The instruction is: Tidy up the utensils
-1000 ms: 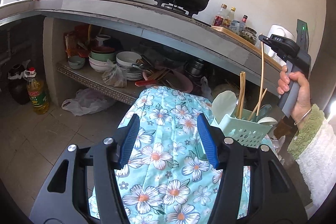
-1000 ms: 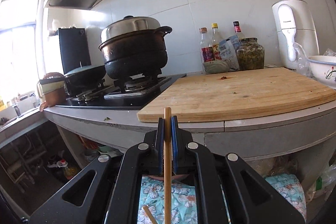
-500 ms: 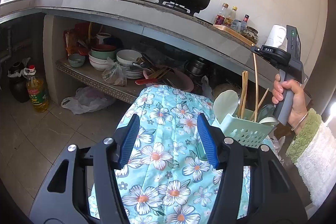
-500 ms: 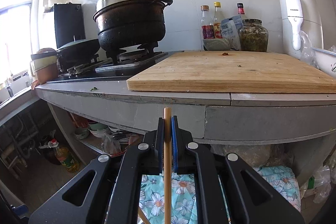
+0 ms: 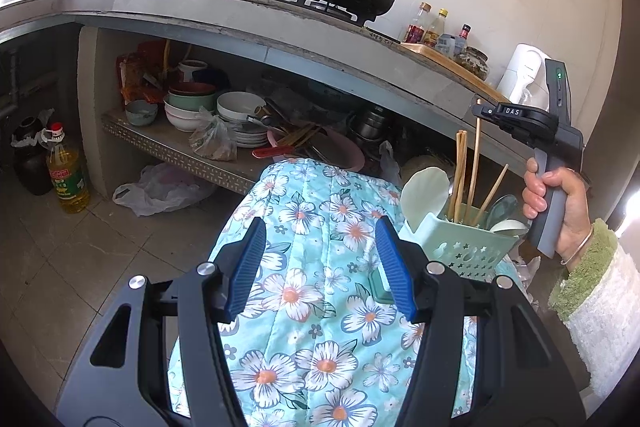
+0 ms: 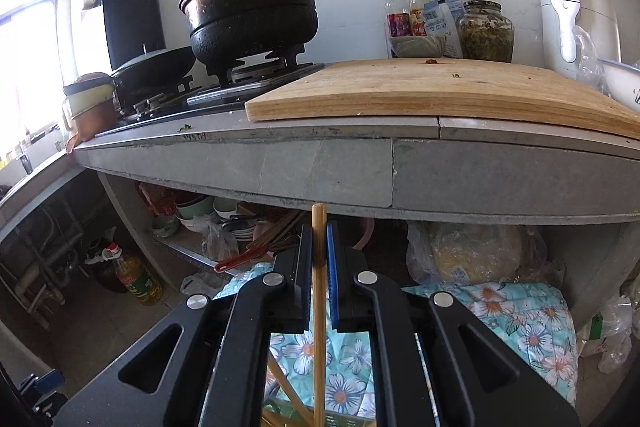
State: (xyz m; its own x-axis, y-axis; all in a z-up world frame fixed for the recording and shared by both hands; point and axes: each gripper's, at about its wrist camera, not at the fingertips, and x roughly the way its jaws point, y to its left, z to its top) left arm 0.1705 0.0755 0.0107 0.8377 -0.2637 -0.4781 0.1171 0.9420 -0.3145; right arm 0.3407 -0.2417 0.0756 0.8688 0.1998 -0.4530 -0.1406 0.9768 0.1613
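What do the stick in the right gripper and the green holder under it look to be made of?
The chopstick, clamped in the right gripper: likely bamboo or wood, going by its matte, pale tan surface with no shine. The utensil basket: most likely moulded plastic, being uniform mint green with a smooth, slightly glossy wall and cleanly punched star-shaped holes.

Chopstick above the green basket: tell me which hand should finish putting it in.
Right. The right gripper is already shut on the chopstick, upright with its lower end in the green basket. The left gripper is open and empty over the floral cloth.
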